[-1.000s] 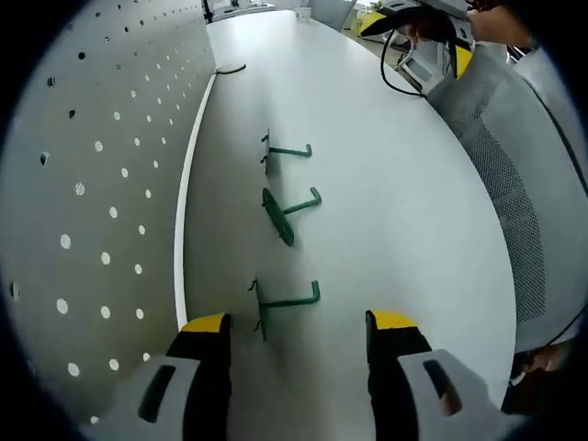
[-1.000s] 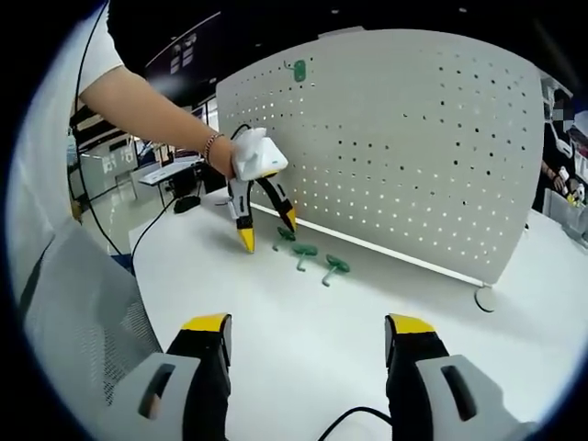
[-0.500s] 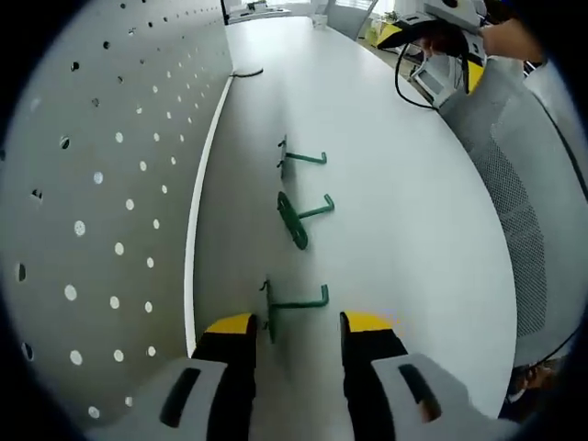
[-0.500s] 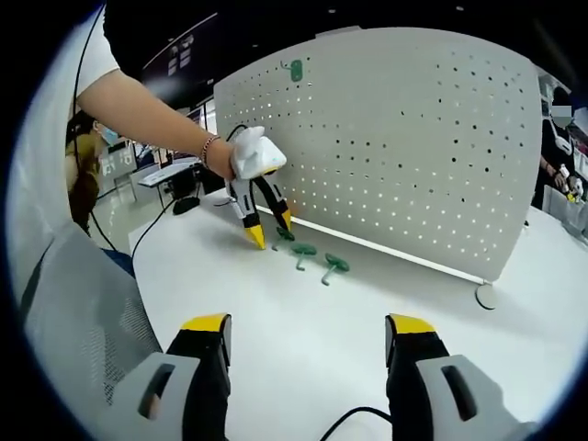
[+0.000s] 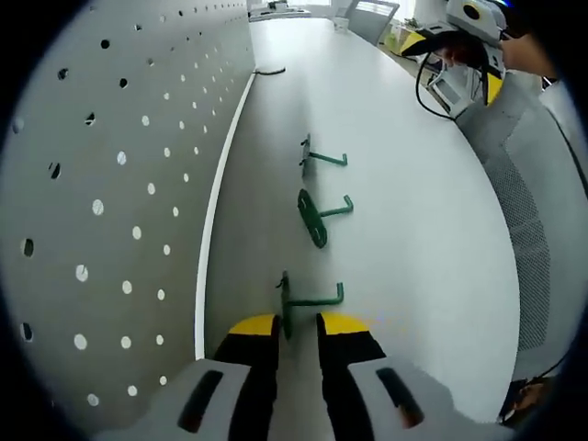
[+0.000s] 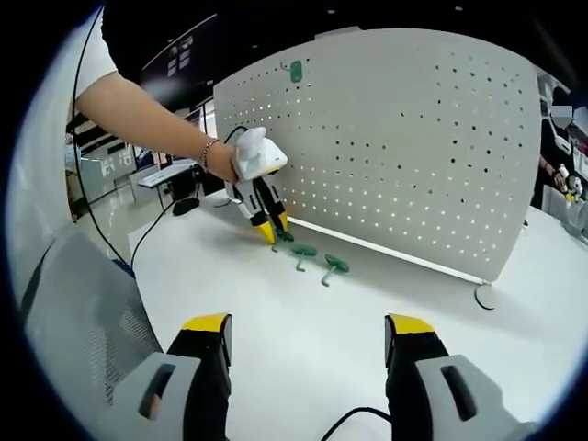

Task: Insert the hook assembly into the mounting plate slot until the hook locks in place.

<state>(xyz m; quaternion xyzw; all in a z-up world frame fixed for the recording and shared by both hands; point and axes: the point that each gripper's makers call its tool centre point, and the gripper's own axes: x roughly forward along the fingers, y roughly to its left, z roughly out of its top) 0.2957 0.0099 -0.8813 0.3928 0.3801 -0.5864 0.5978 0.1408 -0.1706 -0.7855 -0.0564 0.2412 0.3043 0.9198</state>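
Three green hooks lay in a row on the white counter (image 5: 413, 230) beside the pegboard (image 5: 119, 184). The left gripper (image 5: 296, 326) had its jaws pinched on the nearest hook (image 5: 308, 300). The right gripper (image 6: 308, 335) hung well back, jaws wide apart and empty.

Left hand-held gripper (image 6: 274, 231) pinching green hook (image 6: 284, 235), pegboard (image 6: 404, 147) behind

we see a grey mesh chair (image 6: 83, 312) drawn up to the white surface (image 6: 312, 358), a black cable (image 5: 268, 70) lying on it at the far end.
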